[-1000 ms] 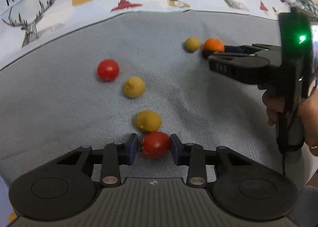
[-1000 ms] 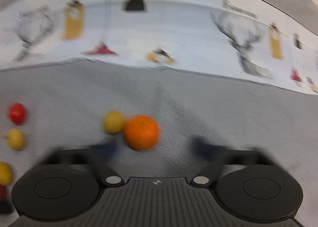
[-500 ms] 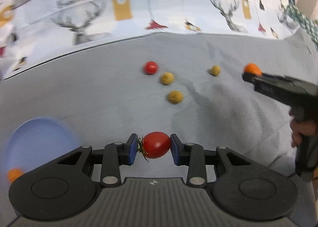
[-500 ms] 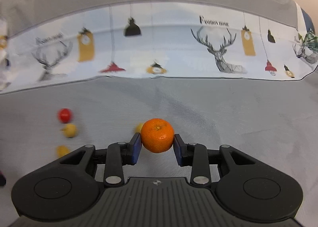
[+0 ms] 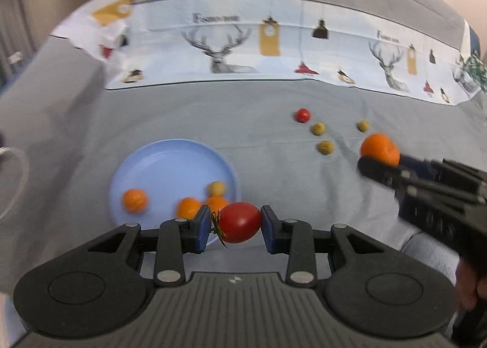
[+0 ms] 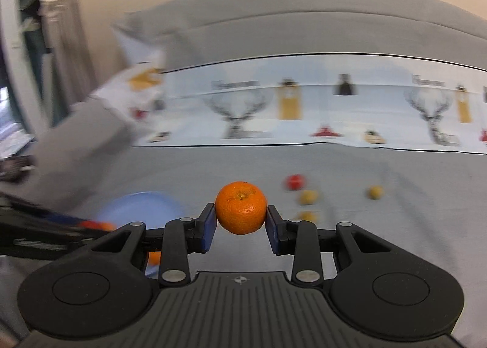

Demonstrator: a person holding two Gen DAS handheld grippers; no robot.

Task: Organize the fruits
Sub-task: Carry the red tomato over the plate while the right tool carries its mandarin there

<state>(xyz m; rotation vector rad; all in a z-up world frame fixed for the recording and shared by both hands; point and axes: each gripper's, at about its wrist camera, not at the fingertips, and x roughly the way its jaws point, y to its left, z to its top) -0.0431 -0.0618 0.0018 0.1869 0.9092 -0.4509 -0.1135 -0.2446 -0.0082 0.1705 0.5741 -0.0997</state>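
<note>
My left gripper [image 5: 236, 224] is shut on a red tomato [image 5: 239, 222] and holds it above the near right rim of a blue plate [image 5: 158, 162]. The plate holds three oranges [image 5: 134, 200] and a small yellow fruit [image 5: 216, 188]. My right gripper [image 6: 242, 220] is shut on an orange [image 6: 241, 208]; it also shows in the left wrist view [image 5: 379, 148], raised at the right. On the grey cloth farther off lie a red tomato [image 5: 303, 115] and three yellow fruits [image 5: 318, 128]. The plate also shows in the right wrist view [image 6: 143, 208], at the left.
A white cloth with deer prints [image 5: 231, 52] lies along the back of the grey surface [image 5: 274, 171]. A crumpled corner of it [image 5: 109, 13] rises at the back left. A white cable loop [image 5: 15, 183] is at the far left.
Both grippers have swung left with their fruit. The blue plate has come into full view under the left gripper, and the loose fruits have shifted to the right and farther away.
</note>
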